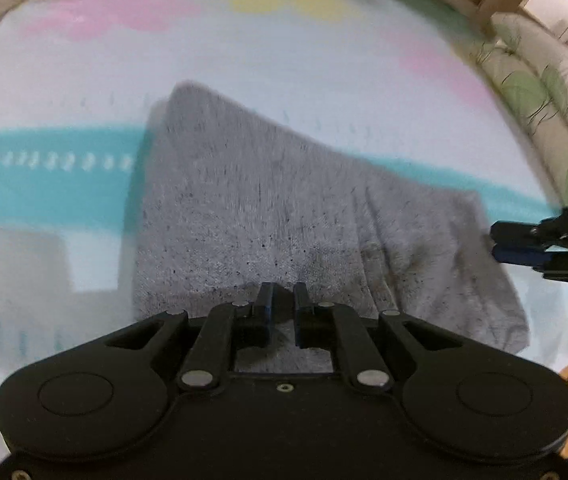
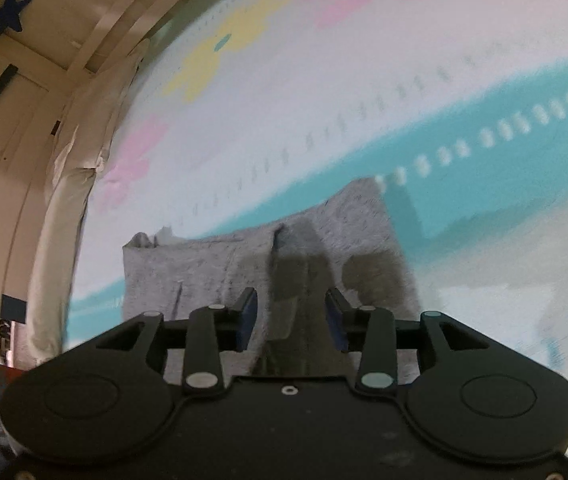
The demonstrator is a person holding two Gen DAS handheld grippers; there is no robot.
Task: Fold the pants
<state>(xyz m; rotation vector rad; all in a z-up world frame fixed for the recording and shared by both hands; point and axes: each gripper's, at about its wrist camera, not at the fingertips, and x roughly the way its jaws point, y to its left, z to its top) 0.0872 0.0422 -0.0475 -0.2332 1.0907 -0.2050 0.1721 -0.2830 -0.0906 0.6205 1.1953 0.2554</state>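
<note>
Pastel play mat (image 1: 284,60) covers the work surface: white base, teal band with white dashes, pink and yellow patches. Both views are motion-blurred.

Grey pants (image 1: 252,216) lie on the mat across the teal band, already folded into a compact bundle with one corner pointing away from the left camera. Heathered knit, creases on the right-hand part.

Left gripper (image 1: 283,300): fingers a narrow gap apart, tips right at the near edge of the pants, over the fabric. Can't tell if any cloth is pinched between them; the gap looks dark, nothing clearly clamped.

Right gripper (image 2: 291,312): fingers spread wide, blue pads visible, nothing between them. It sits above the near part of the pants (image 2: 244,264), casting a shadow on the fabric. In the left wrist view the same gripper (image 1: 495,242) comes in from the right edge, tips just beside the right edge of the bundle; contact unclear.

Floral cushion (image 1: 543,112) runs along the right side of the mat in the left view. Blue star (image 2: 10,10) on the wall, upper left of the right view.
</note>
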